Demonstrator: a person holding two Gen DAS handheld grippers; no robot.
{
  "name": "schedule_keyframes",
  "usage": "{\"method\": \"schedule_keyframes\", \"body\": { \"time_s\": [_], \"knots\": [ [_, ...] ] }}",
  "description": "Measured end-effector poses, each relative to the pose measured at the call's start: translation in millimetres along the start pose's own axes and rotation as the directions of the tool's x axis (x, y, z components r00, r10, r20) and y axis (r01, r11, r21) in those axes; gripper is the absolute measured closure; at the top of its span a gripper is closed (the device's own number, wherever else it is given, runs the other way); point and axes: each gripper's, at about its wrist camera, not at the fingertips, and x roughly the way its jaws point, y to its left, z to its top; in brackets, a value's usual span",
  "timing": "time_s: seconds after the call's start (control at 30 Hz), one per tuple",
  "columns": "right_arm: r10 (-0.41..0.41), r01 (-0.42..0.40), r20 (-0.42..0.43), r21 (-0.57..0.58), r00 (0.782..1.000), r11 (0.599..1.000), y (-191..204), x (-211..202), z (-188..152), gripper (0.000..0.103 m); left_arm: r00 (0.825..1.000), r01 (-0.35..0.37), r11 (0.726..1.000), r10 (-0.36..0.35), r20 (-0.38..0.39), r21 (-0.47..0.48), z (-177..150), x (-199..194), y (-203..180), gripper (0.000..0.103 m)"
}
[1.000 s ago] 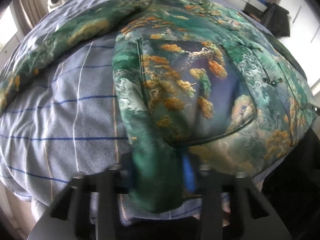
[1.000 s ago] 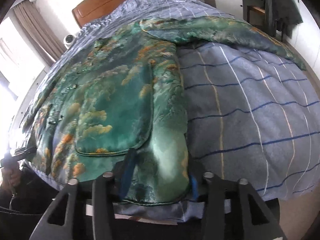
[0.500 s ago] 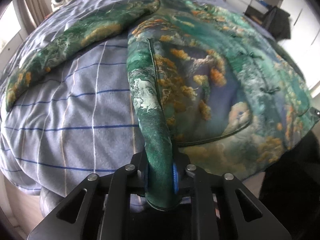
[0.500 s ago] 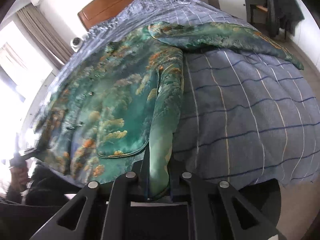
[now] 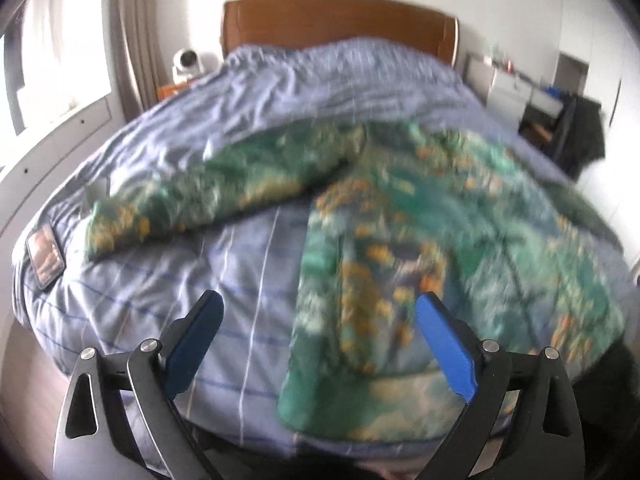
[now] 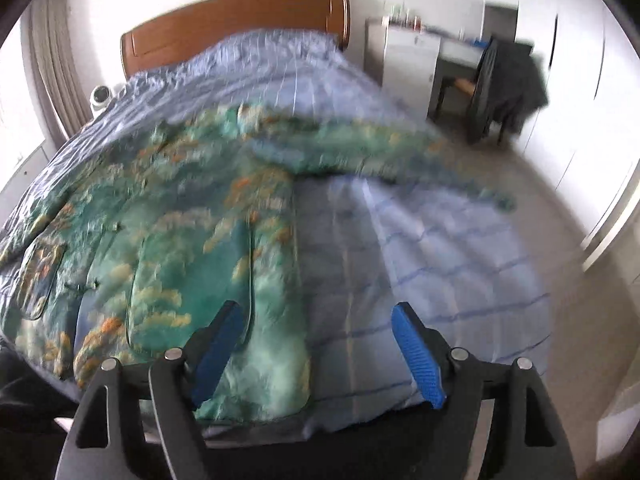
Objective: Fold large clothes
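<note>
Green printed jacket (image 5: 440, 240) lies flat on the blue striped bed (image 5: 224, 280), while left gripper (image 5: 320, 344) and right gripper (image 6: 320, 352) hold fingers apart, gripping nothing.

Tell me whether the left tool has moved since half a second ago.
Yes. The left tool let go of the jacket hem and tilted up; the headboard now shows.

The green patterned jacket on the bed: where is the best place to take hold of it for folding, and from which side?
Probably the jacket is best taken at its two bottom hem corners, from the foot of the bed. It lies flat with sleeves spread, and the hem hangs at the near edge. The left tool and right tool are both open there; each could pinch the thin edge nearest it.
</note>
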Motion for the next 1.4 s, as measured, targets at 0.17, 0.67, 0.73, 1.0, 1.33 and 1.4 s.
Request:
{"method": "schedule_keyframes", "body": {
  "time_s": [0.17,0.67,0.73,1.0,1.33,1.4],
  "knots": [
    [-0.038,0.042,0.125,-0.027,0.991,0.999,12,-29,20,0.024,0.999,-0.001,1.0,0.002,0.039,-0.005,9,1,-15,0.005],
    [0.005,0.001,0.295,-0.019,0.956,1.0,8,-52,24,0.024,0.998,-0.047,0.988,0.051,-0.022,0.146,-8,10,-62,0.001],
    [0.014,-0.002,0.325,-0.036,0.945,0.999,7,-53,25,0.019,0.999,-0.043,0.986,0.043,0.005,0.162,-6,2,-67,0.001],
    [0.004,-0.03,0.239,0.108,0.971,0.994,-42,-27,49,0.018,0.999,-0.036,0.986,0.031,0.035,0.161,-1,-8,-70,0.001],
    [0.15,-0.221,0.164,0.681,0.975,0.698,-225,80,63,0.018,0.998,-0.047,0.993,0.051,-0.037,0.104,-5,4,-69,0.001],
    [0.176,-0.238,0.167,0.798,0.97,0.553,-253,114,53,0.019,0.997,-0.048,0.995,0.053,-0.052,0.09,-5,6,-68,0.001]
  ]
}}
